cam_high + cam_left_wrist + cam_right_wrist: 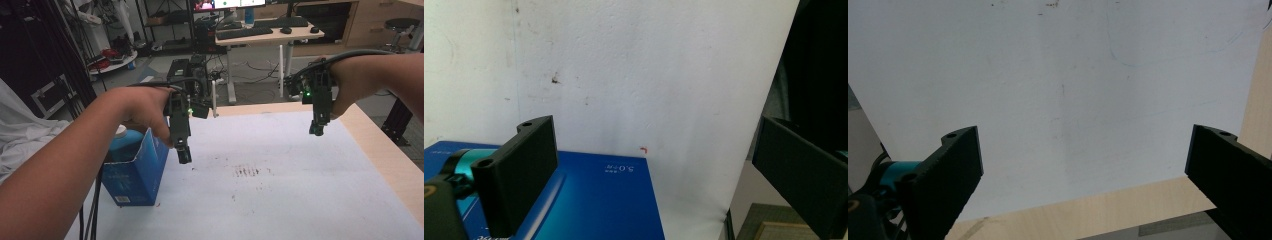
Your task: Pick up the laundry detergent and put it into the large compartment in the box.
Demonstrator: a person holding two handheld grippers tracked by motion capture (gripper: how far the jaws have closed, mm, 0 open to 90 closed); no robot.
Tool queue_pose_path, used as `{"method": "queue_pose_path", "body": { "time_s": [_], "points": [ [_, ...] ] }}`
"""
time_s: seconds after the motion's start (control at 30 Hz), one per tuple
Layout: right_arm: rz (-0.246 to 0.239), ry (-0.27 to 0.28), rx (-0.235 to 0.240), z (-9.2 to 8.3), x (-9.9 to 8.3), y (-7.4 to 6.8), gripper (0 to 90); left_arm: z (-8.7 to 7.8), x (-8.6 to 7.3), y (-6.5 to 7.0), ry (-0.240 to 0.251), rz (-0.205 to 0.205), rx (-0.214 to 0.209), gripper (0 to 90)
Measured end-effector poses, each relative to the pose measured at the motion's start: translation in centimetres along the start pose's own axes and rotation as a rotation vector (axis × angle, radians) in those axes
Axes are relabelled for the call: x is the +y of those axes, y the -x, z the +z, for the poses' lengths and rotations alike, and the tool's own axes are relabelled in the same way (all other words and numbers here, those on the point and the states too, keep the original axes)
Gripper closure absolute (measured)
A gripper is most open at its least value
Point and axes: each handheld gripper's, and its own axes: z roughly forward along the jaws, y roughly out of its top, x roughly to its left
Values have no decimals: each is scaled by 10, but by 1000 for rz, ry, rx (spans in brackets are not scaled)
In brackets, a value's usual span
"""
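While both grippers gape empty, the blue box (137, 172) holds something — seemingly a white-capped bottle (121, 141).

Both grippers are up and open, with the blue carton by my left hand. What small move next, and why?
Probably lower the left gripper toward the open blue cardboard carton. Its jaws stand wide apart with nothing between them, and it hangs just beside the carton's edge, where a blue bottle with a white cap stands inside. The right gripper is open too, but over bare white table cover.

Wood-edged table (385, 160) w/ stained white sheet (280, 200); open blue box (137, 175) stands at left.
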Motion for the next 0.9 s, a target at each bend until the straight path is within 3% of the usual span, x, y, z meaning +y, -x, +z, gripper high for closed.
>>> {"method": "queue_pose_path", "body": {
  "time_s": [0.9],
  "points": [
    [-11,-8,2,2,5,0,9,0,-4,0,4,1,-1,45]
  ]
}}
